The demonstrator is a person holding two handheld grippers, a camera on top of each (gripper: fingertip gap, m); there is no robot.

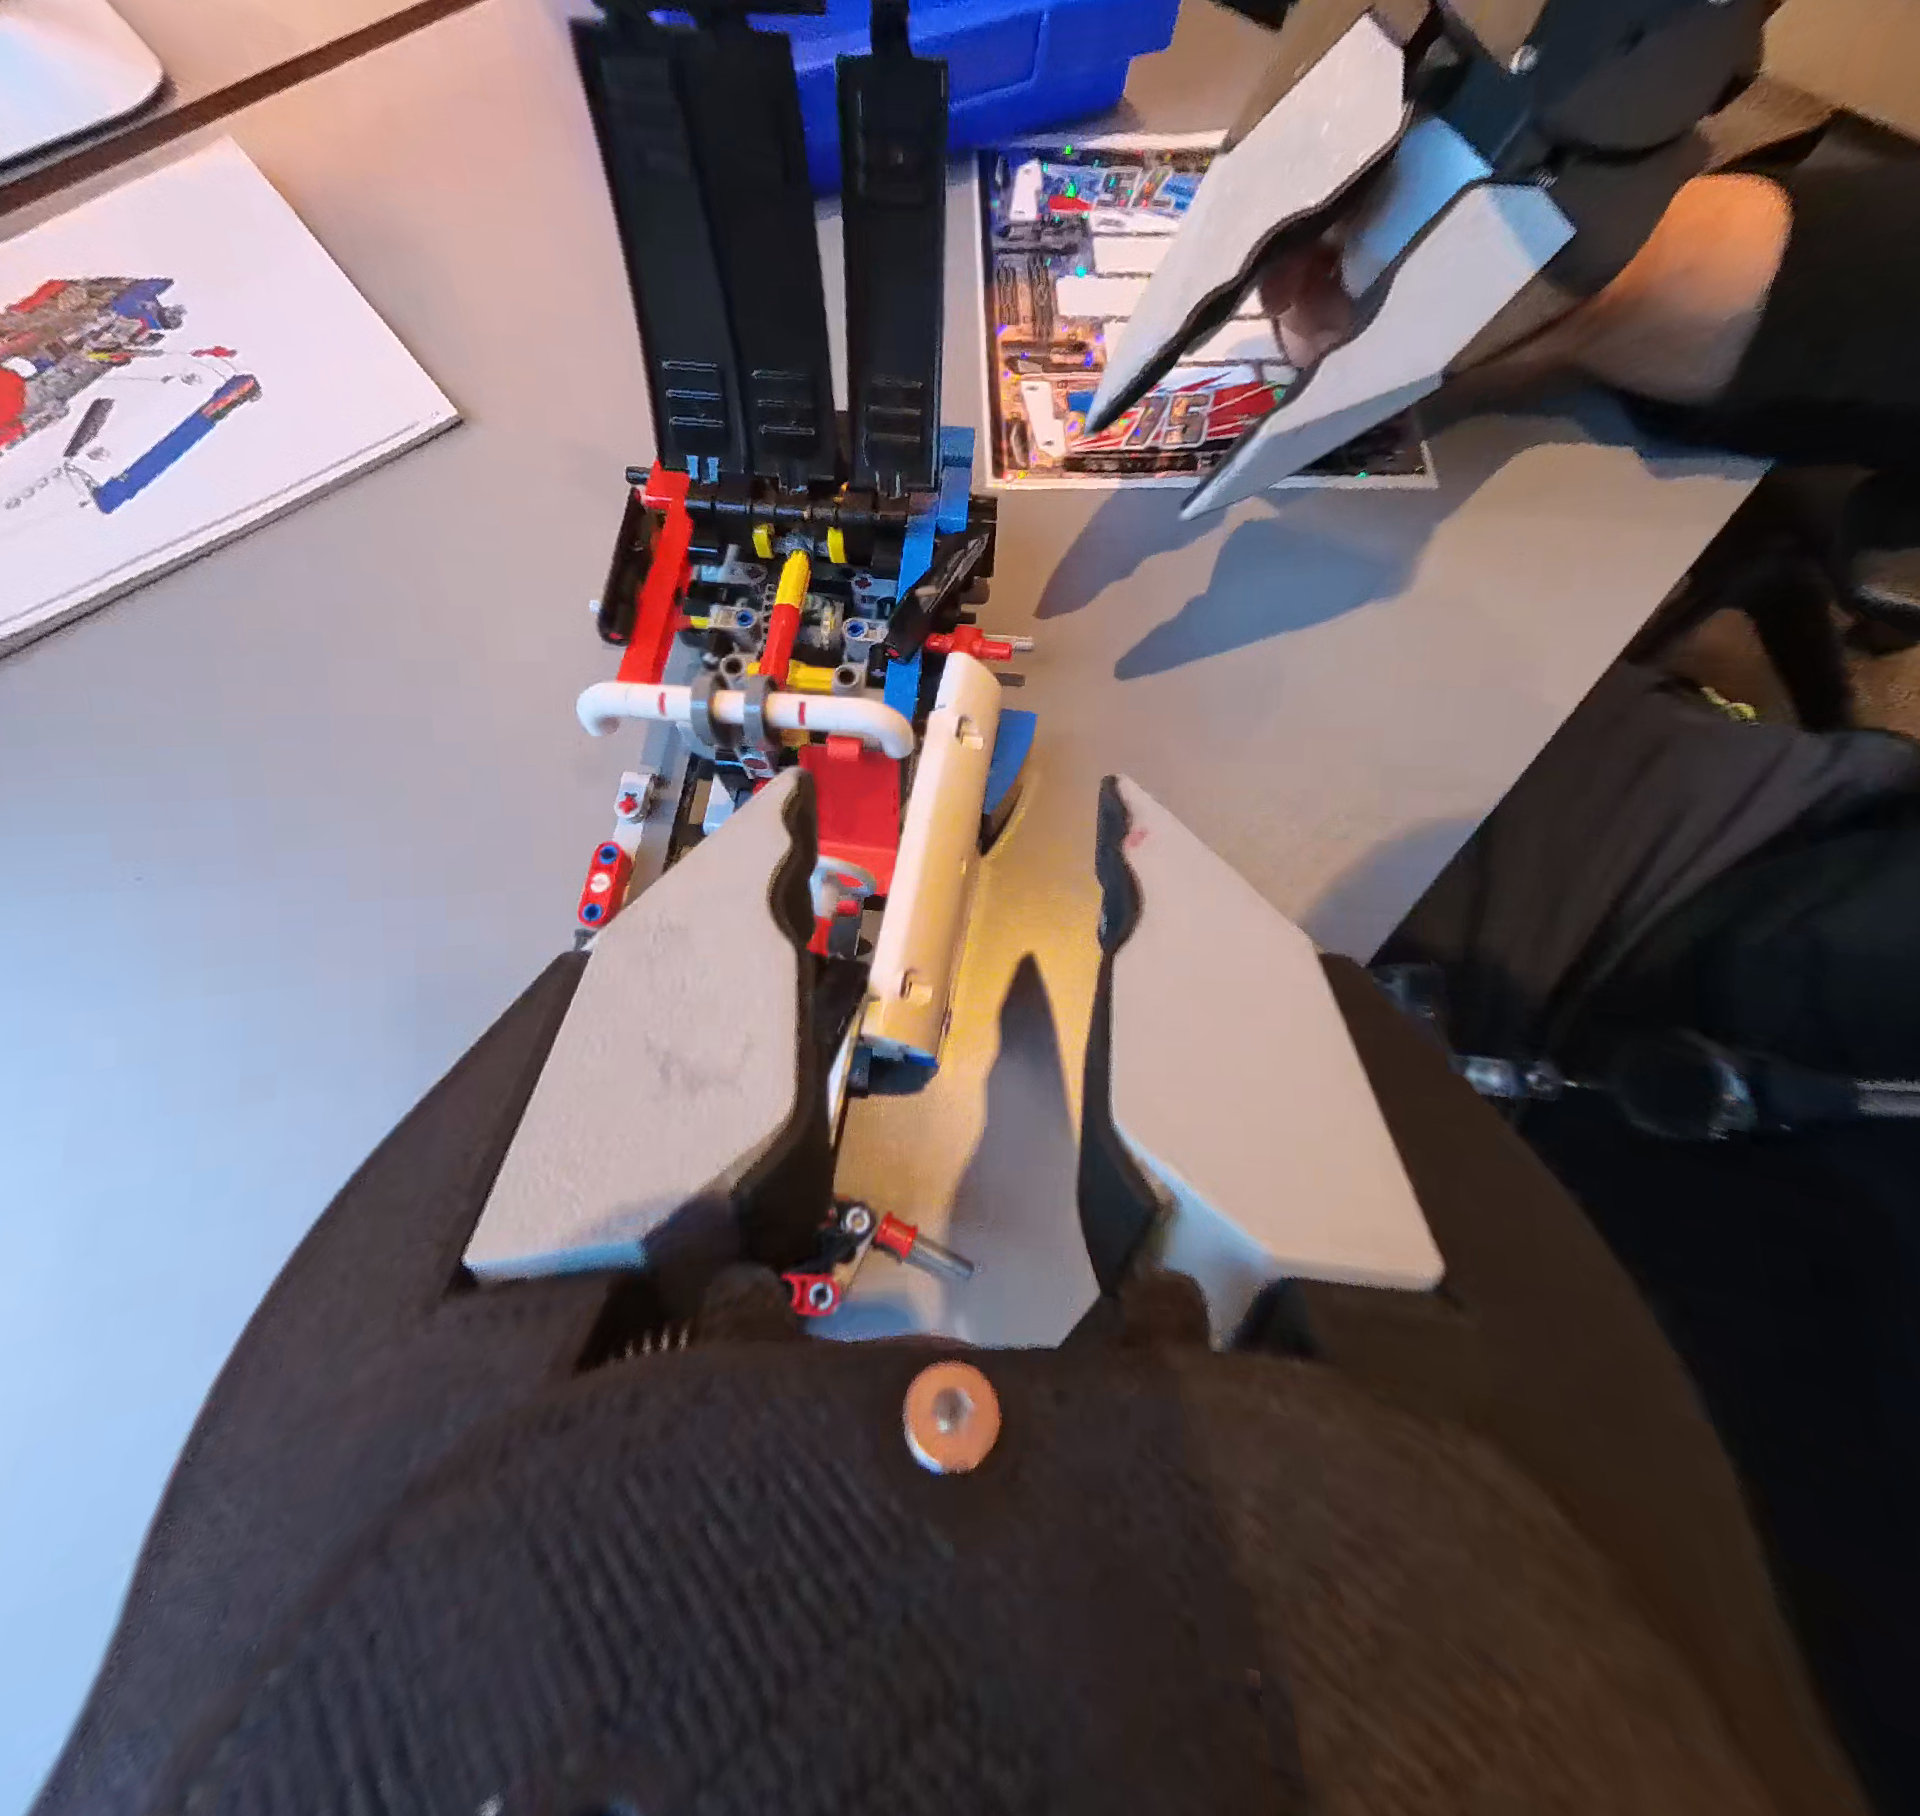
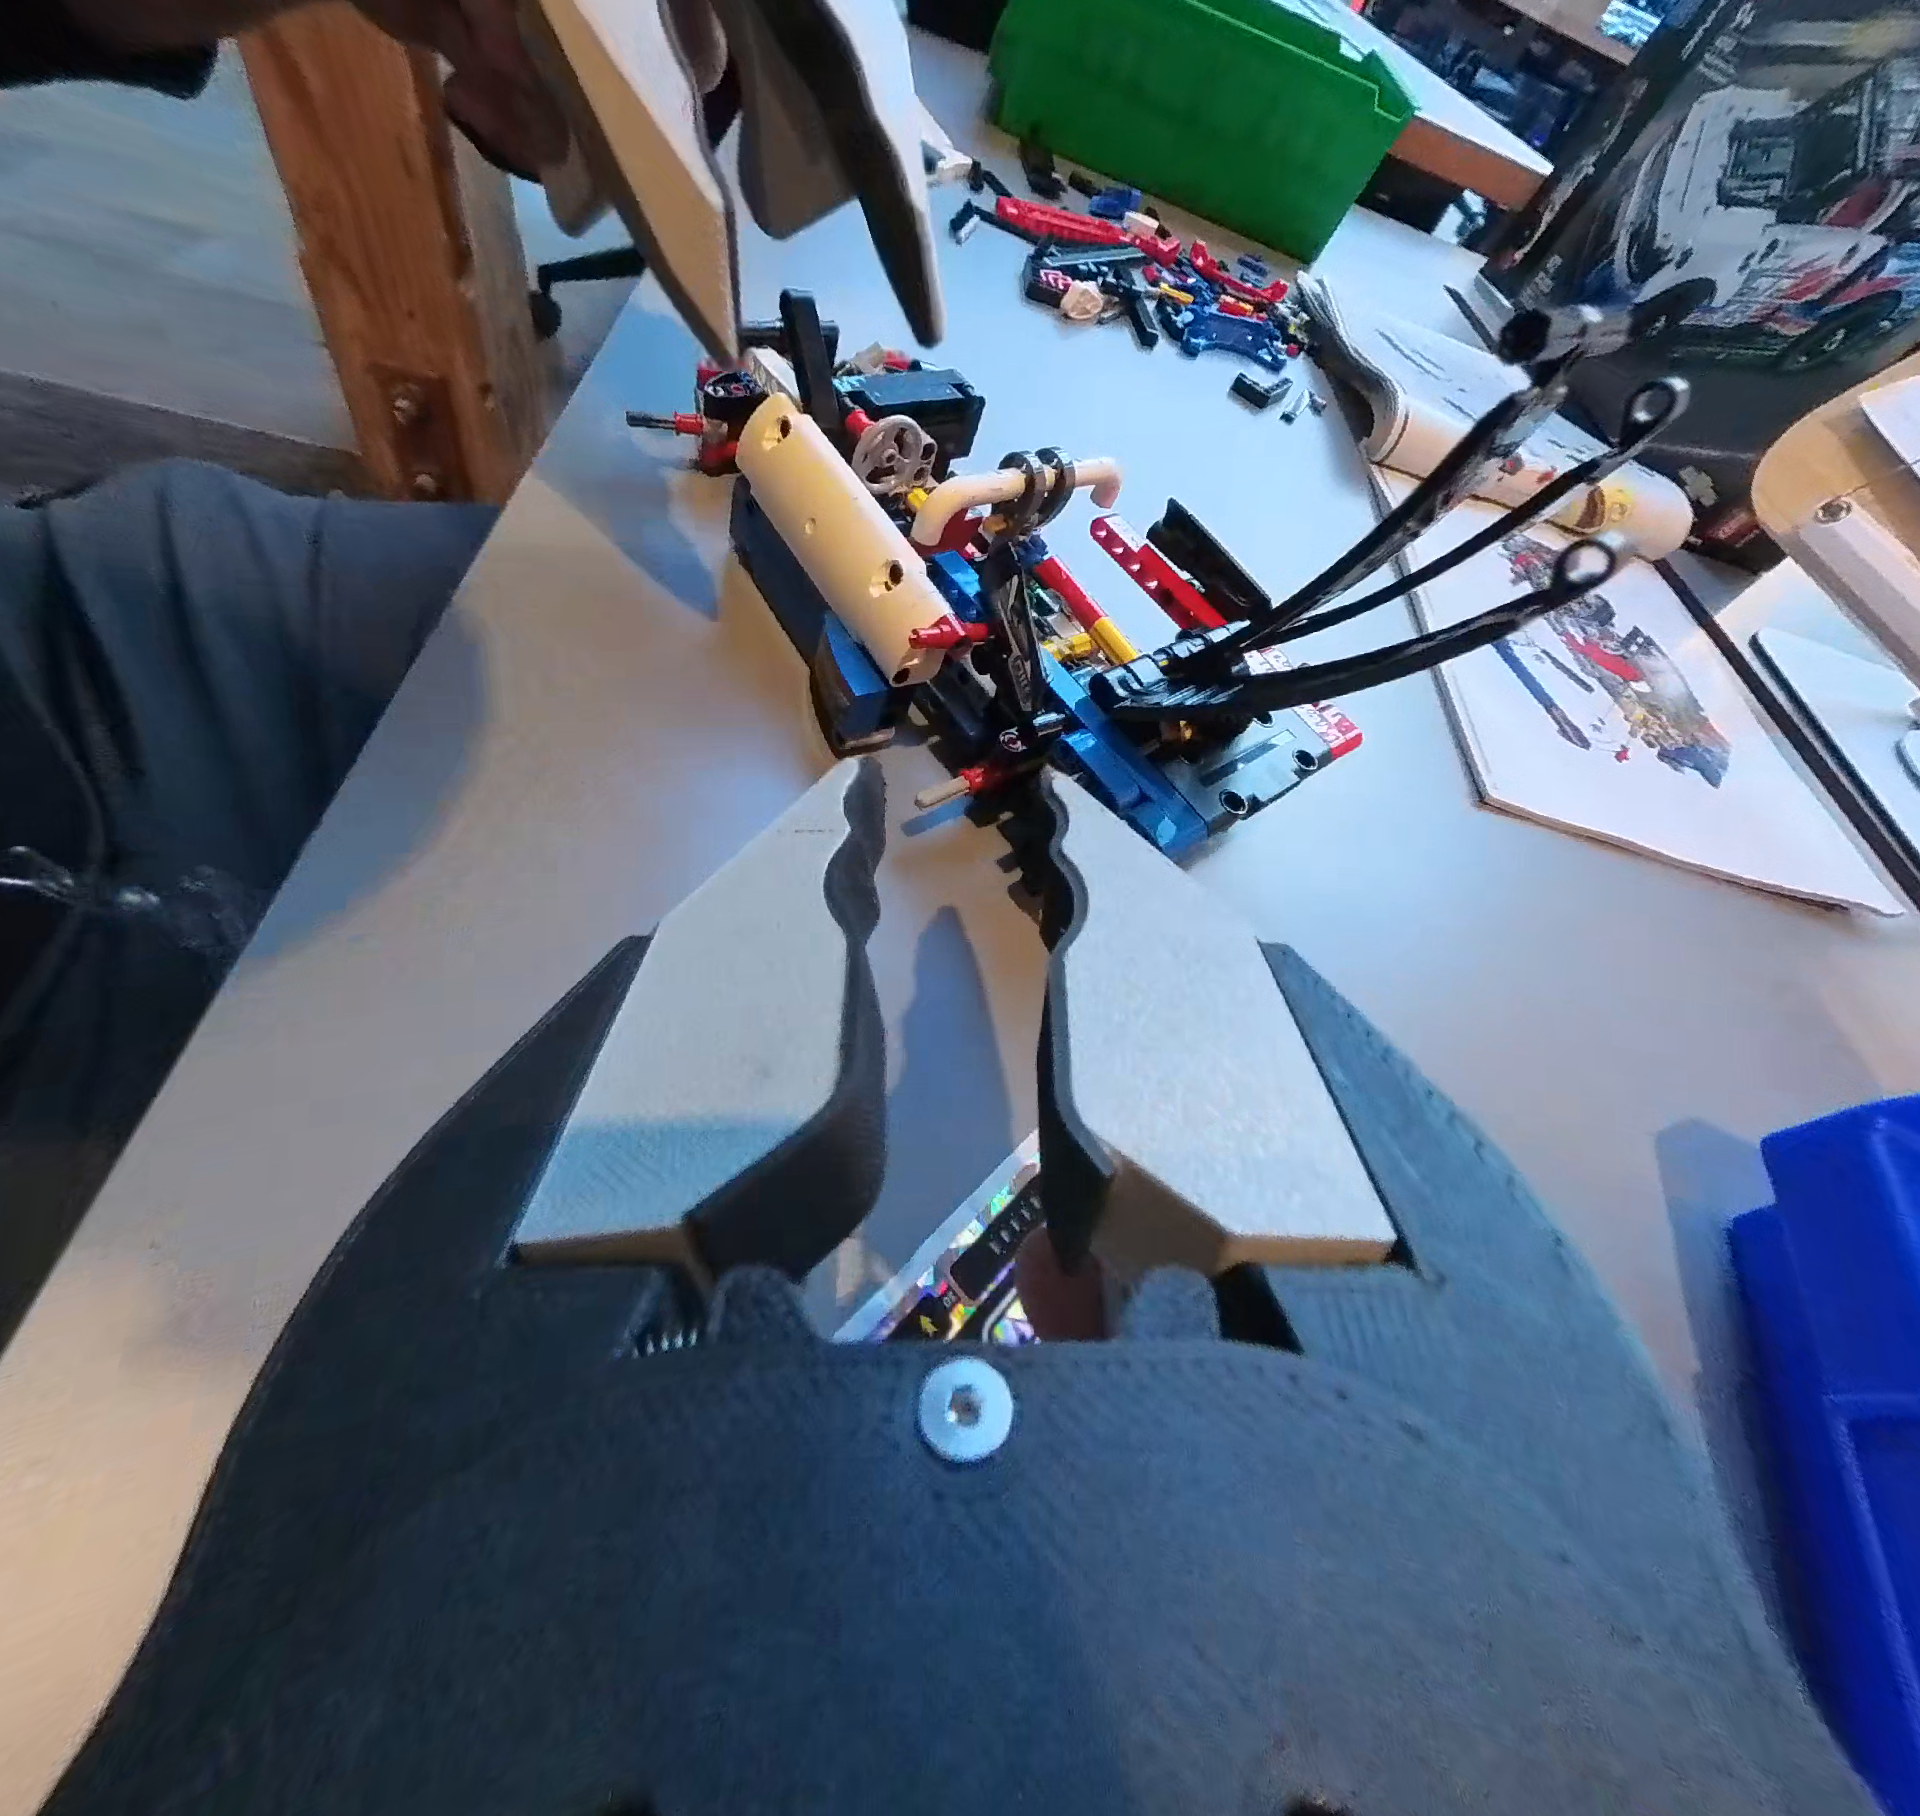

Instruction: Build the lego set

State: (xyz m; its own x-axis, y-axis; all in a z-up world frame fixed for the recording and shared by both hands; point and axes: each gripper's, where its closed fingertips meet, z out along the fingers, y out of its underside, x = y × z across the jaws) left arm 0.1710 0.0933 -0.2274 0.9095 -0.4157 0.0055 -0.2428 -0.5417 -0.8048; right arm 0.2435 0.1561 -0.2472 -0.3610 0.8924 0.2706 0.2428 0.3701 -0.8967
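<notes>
Lego model [image 1: 800, 644] lies ahead of both parted jaws, ungripped.

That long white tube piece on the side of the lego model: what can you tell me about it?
The white tube is a smooth, glossy plastic cylinder with small round holes along its length and an open end. It lies lengthwise along one side of the lego model, resting on blue parts, with a red pin beside its end. The left gripper hovers over it with jaws open; whether they touch it is unclear.
</notes>
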